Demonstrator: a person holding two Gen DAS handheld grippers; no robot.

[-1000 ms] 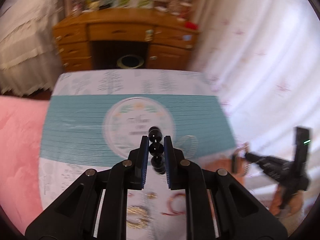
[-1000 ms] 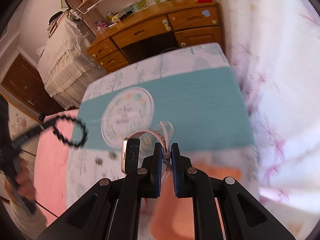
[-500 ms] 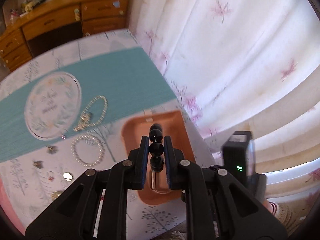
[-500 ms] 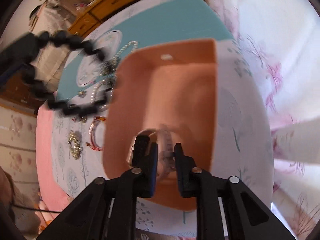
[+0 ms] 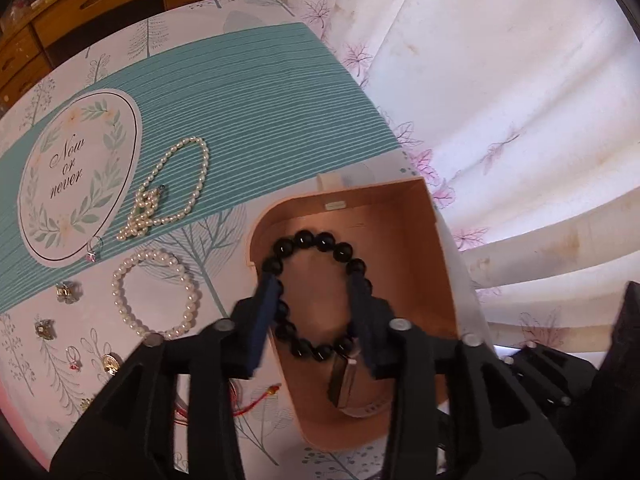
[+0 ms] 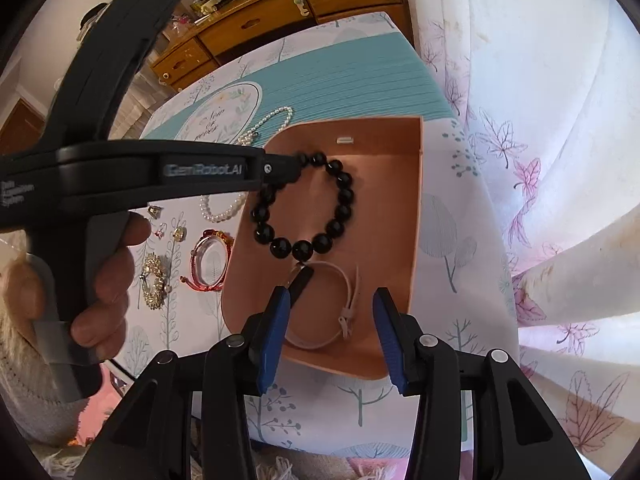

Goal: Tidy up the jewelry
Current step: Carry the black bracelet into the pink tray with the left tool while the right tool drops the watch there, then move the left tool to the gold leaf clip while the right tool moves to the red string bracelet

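Note:
A tan tray (image 5: 440, 280) sits at the table's right edge. My left gripper (image 5: 314, 320) hangs over it with its jaws opening. The black bead bracelet (image 5: 304, 237) spans the gap between the fingers, and the pads no longer press on it. In the right wrist view the bracelet (image 6: 344, 196) sits in the tray's (image 6: 400, 200) upper half. My right gripper (image 6: 332, 330) is just above the tray's near end, its jaws also opening. A watch (image 6: 344, 308) with a pale strap lies loose in the tray below them, and nothing is between the pads.
On the patterned cloth (image 5: 240, 80) left of the tray lie a pearl necklace (image 5: 176, 188), a pearl bracelet (image 5: 154, 292), a ring (image 5: 93, 250), a red cord bracelet (image 6: 210, 260) and a gold brooch (image 6: 154, 280). A hand (image 6: 108, 280) holds the left gripper. Curtains hang right.
Both grippers came down from above the cloth to the tray. The right one let the watch go into the tray. The left one opened around the black bracelet.

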